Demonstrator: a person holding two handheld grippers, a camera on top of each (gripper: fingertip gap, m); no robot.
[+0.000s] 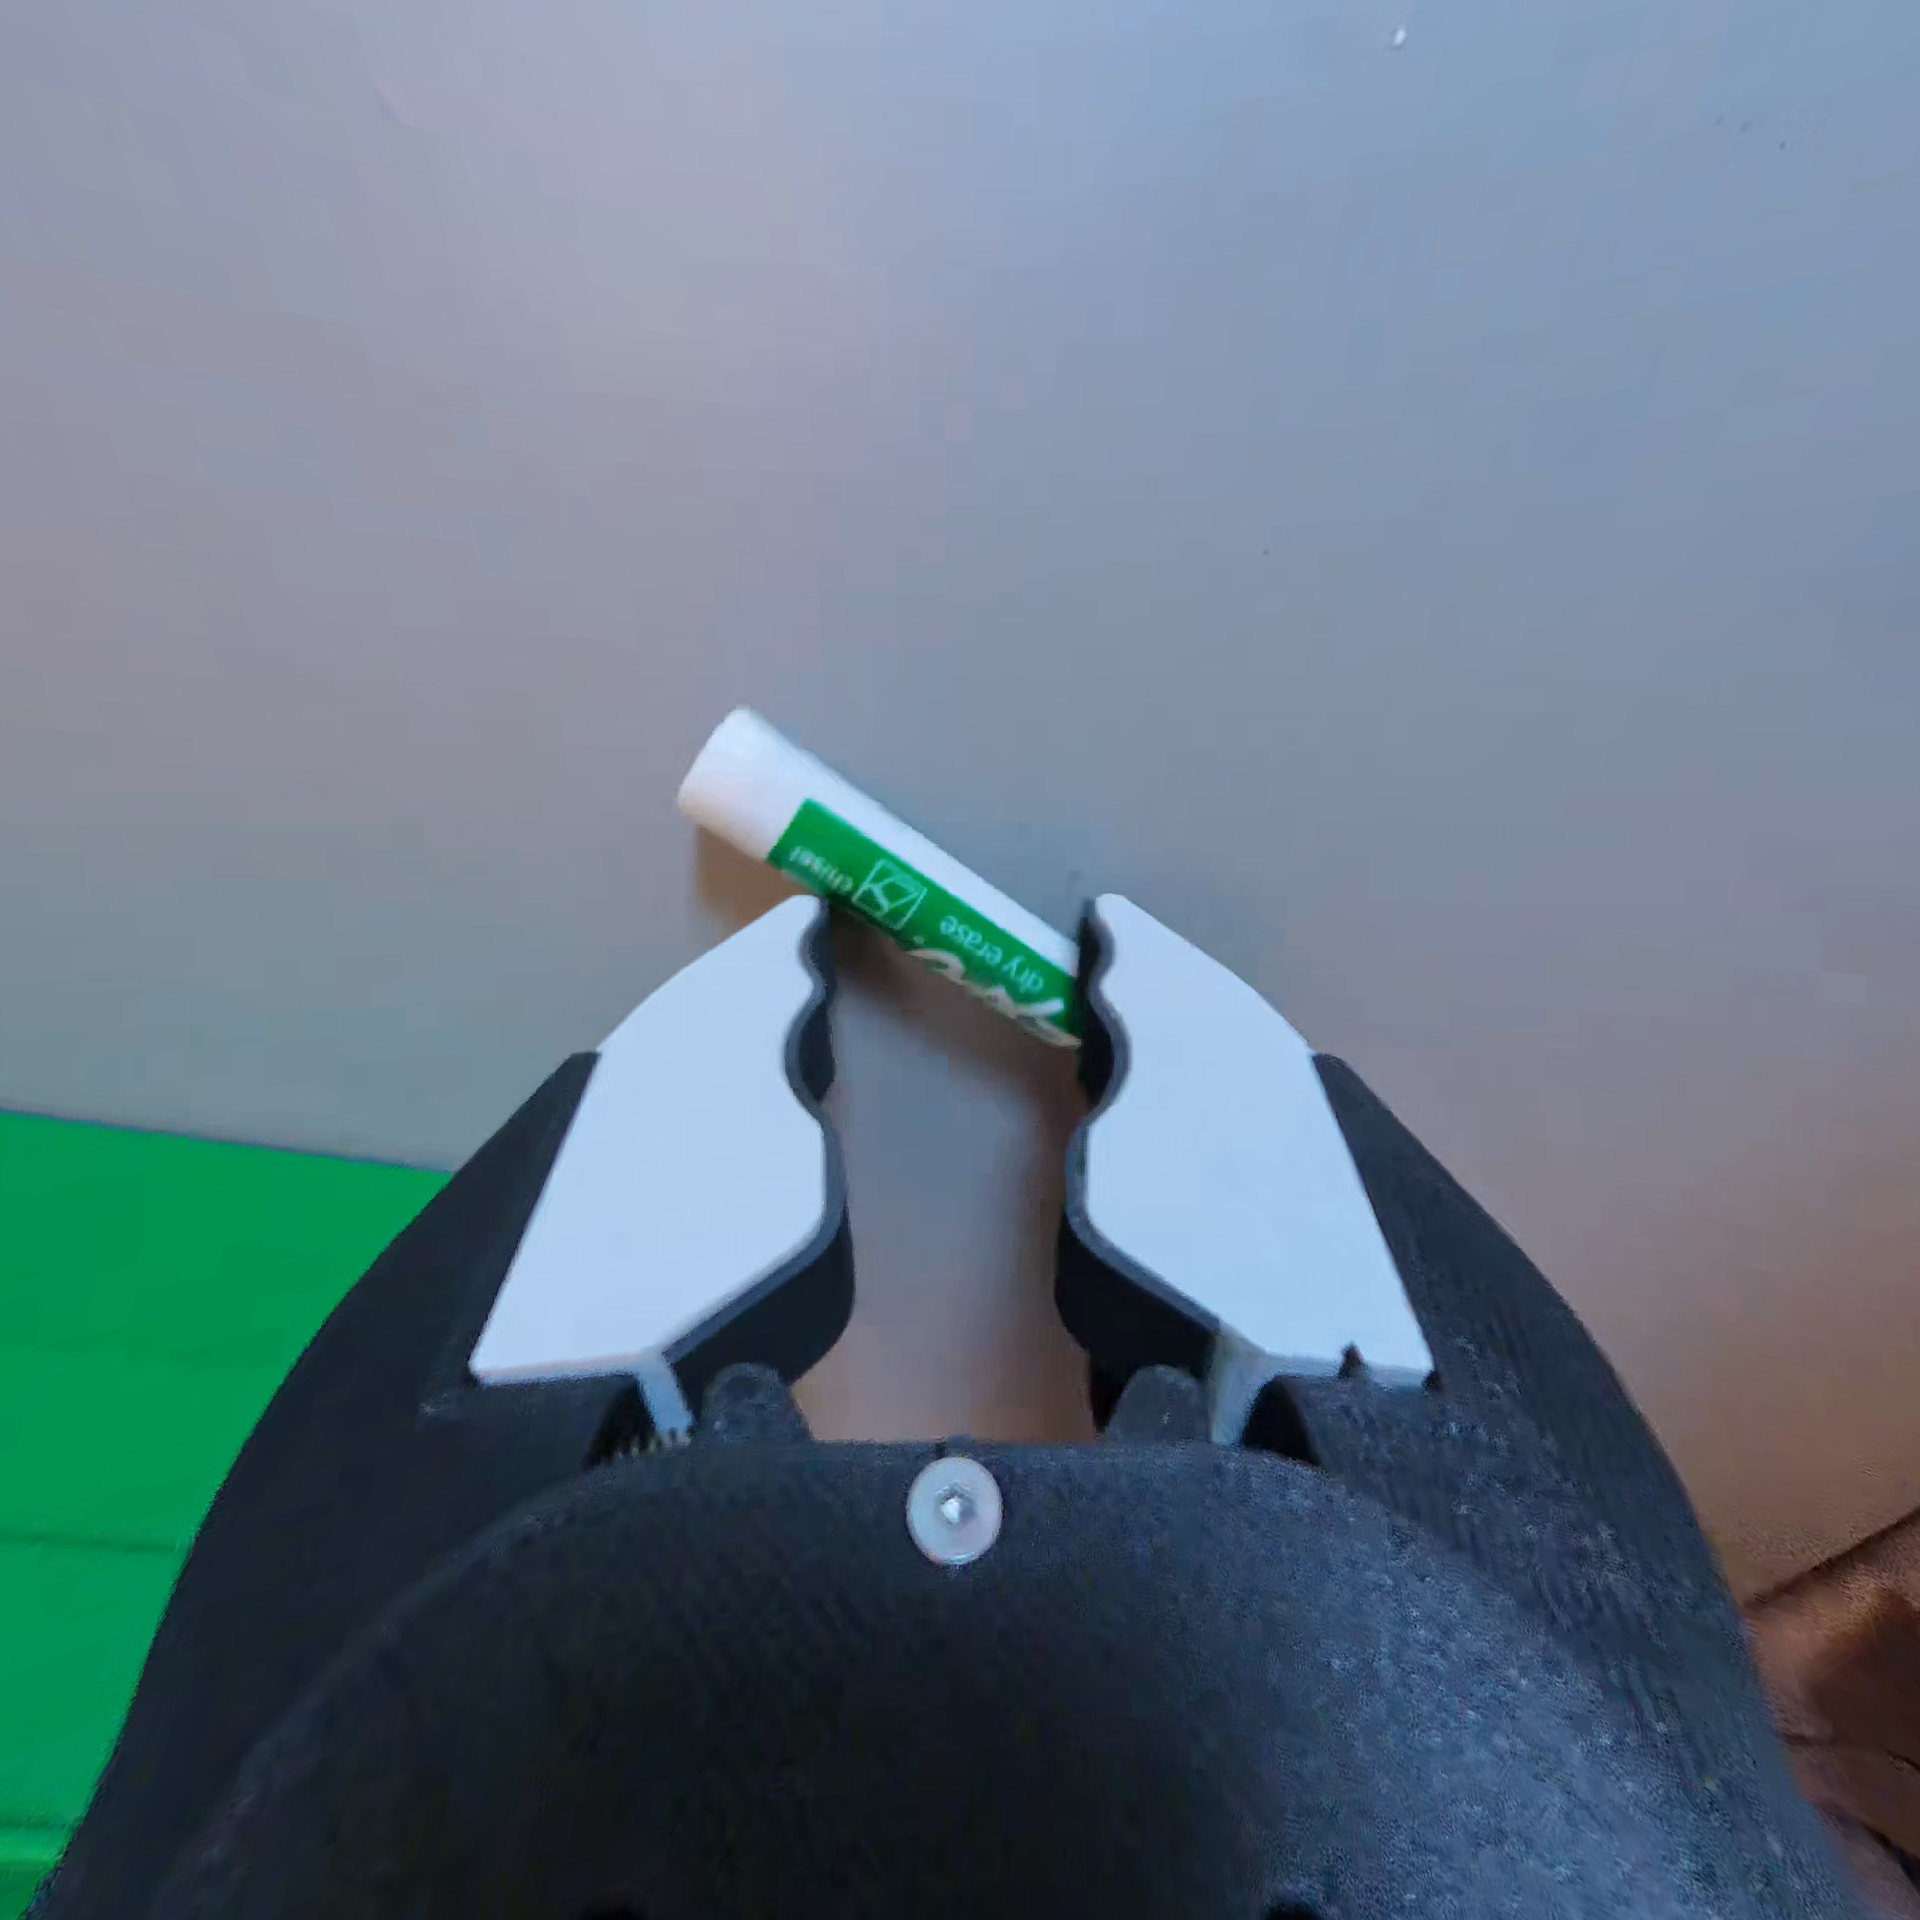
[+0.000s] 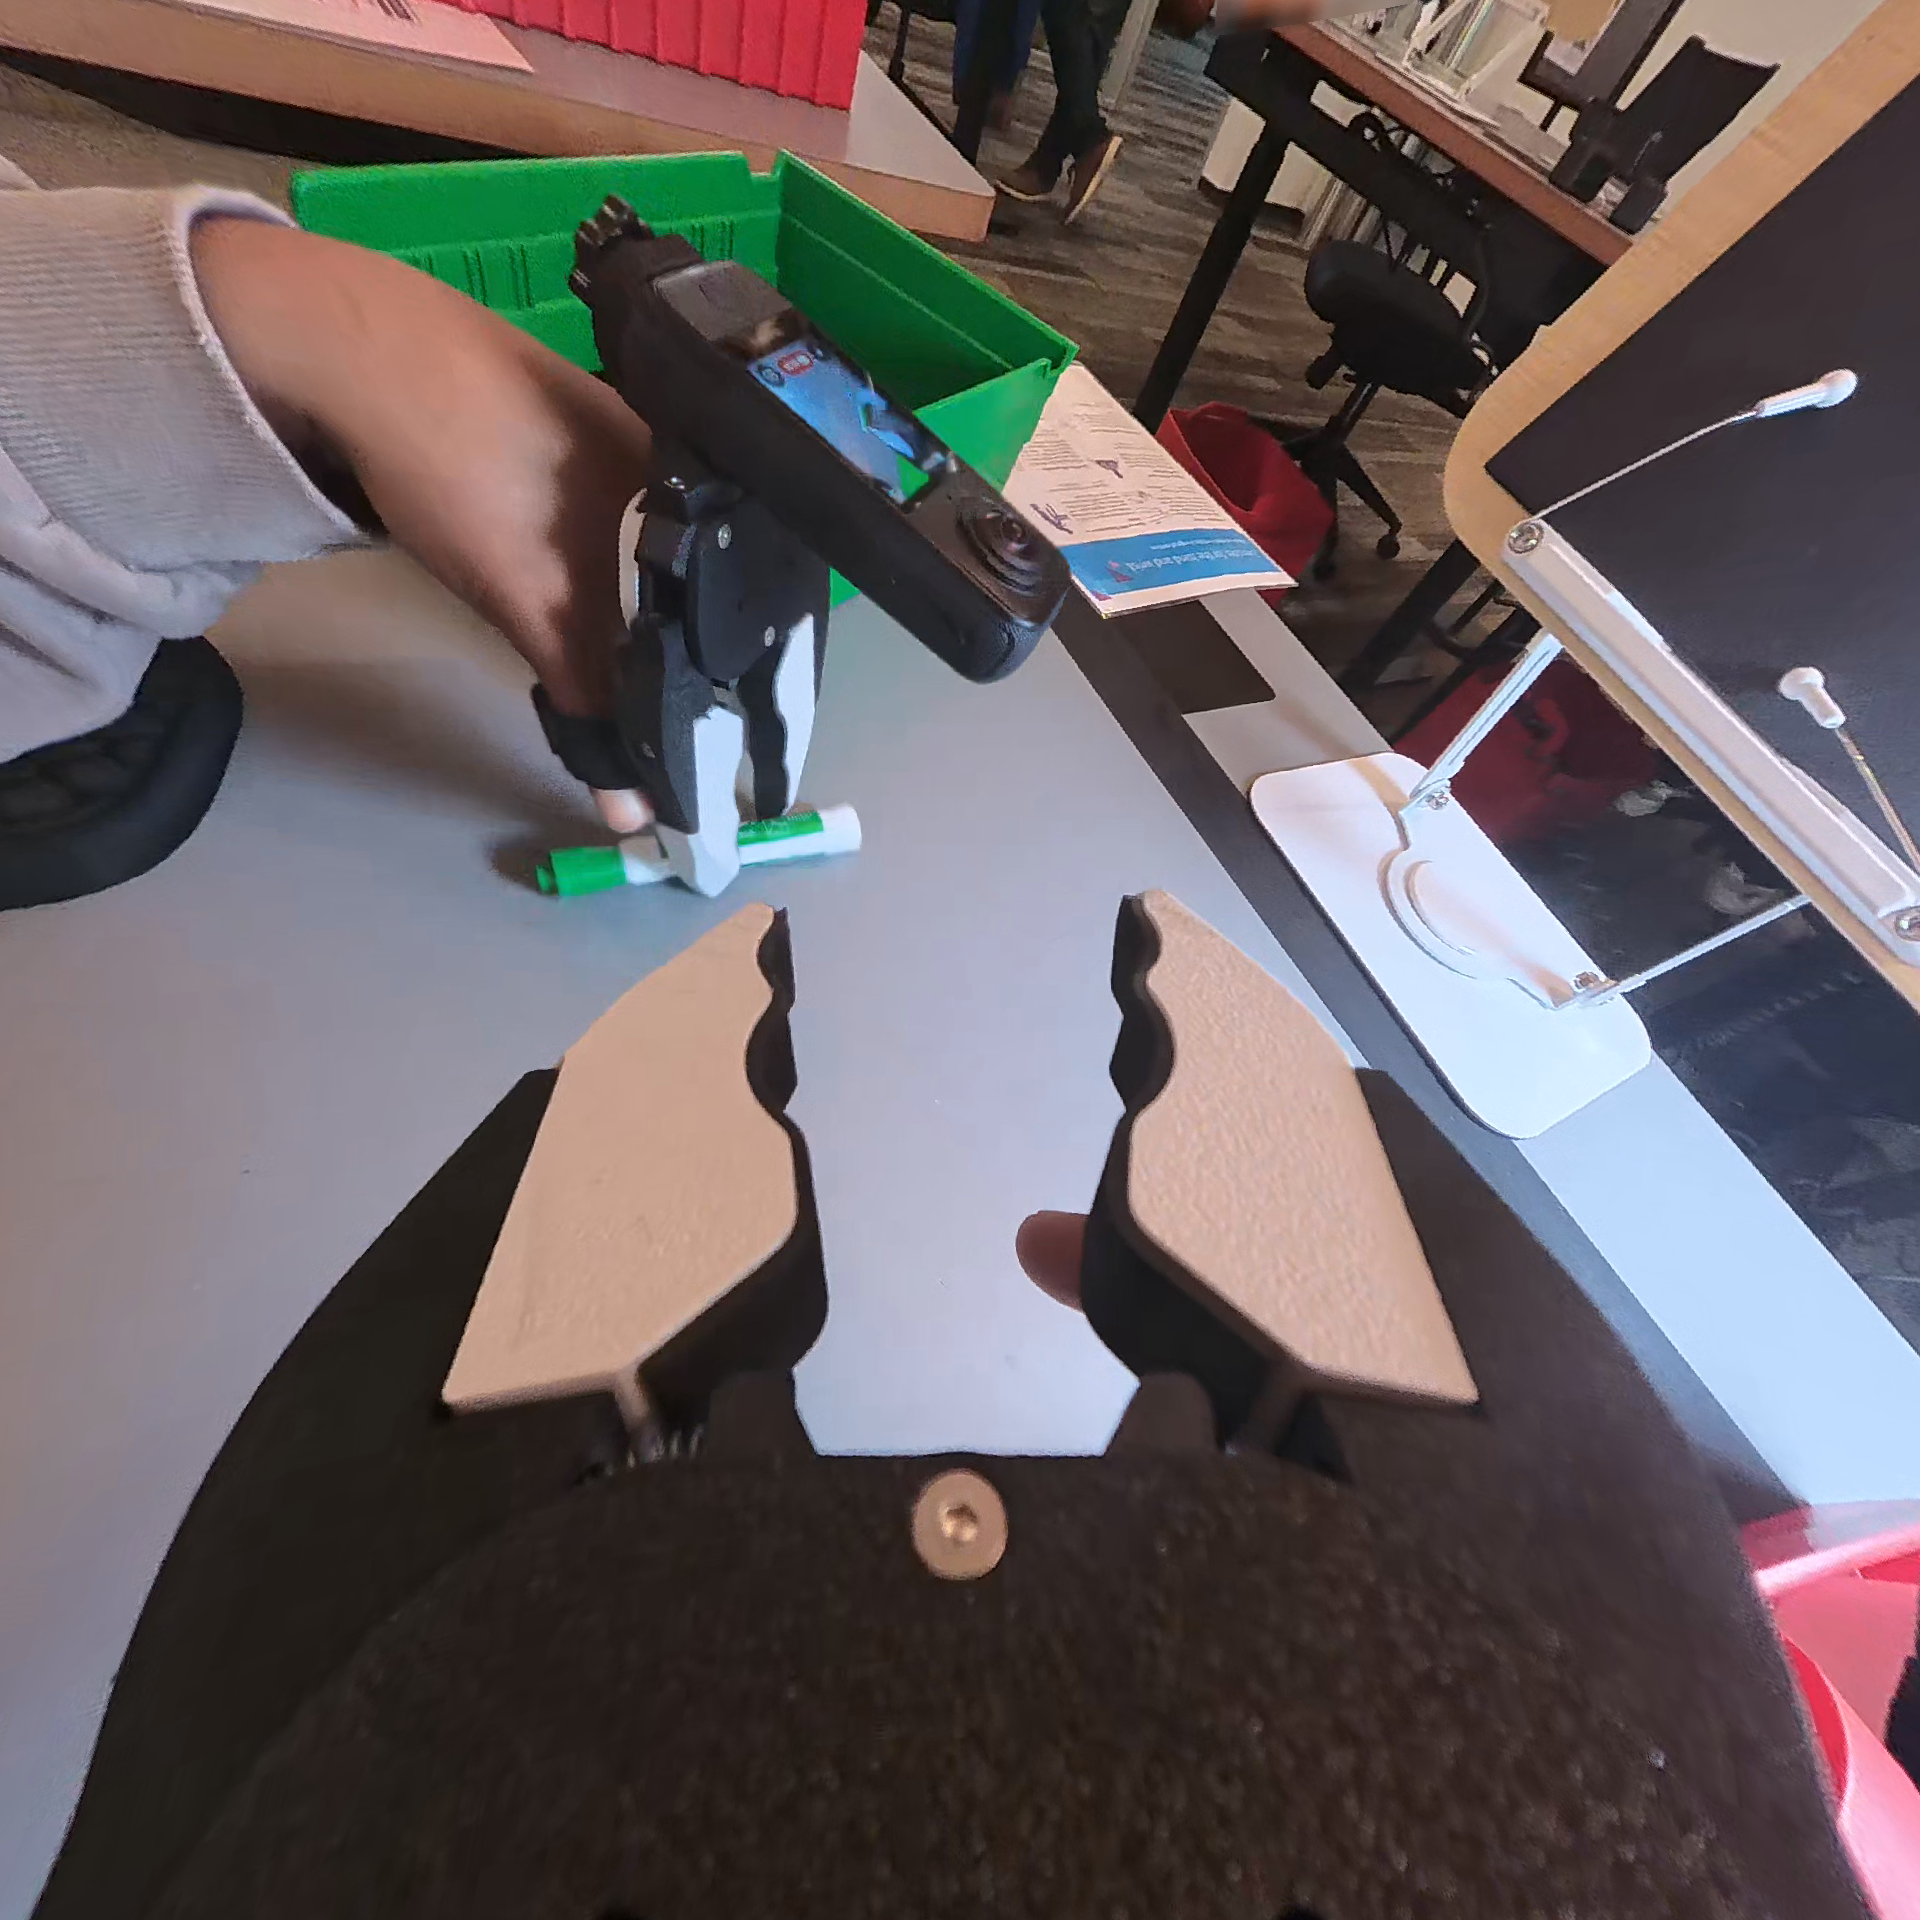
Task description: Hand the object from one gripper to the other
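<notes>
A white marker with a green label (image 1: 831, 831) lies flat on the grey table (image 1: 1247, 520). My left gripper (image 1: 956, 920) points down at it, open, with one finger on each side of the marker's barrel; the far end of the marker is hidden behind the right finger. In the right wrist view the marker (image 2: 805, 831) with its green cap (image 2: 587, 868) rests on the table under the left gripper (image 2: 743, 842), held by a person's hand (image 2: 468, 488). My right gripper (image 2: 951, 914) is open and empty, a short way in front of the marker.
A green bin (image 2: 914, 301) stands behind the left gripper and shows at the lower left of the left wrist view (image 1: 156, 1299). A leaflet (image 2: 1143, 499) and a white stand base (image 2: 1455, 935) sit along the table's right edge. A red object (image 2: 1849, 1662) is at the lower right. The grippers' ends are close to 20 cm from one another.
</notes>
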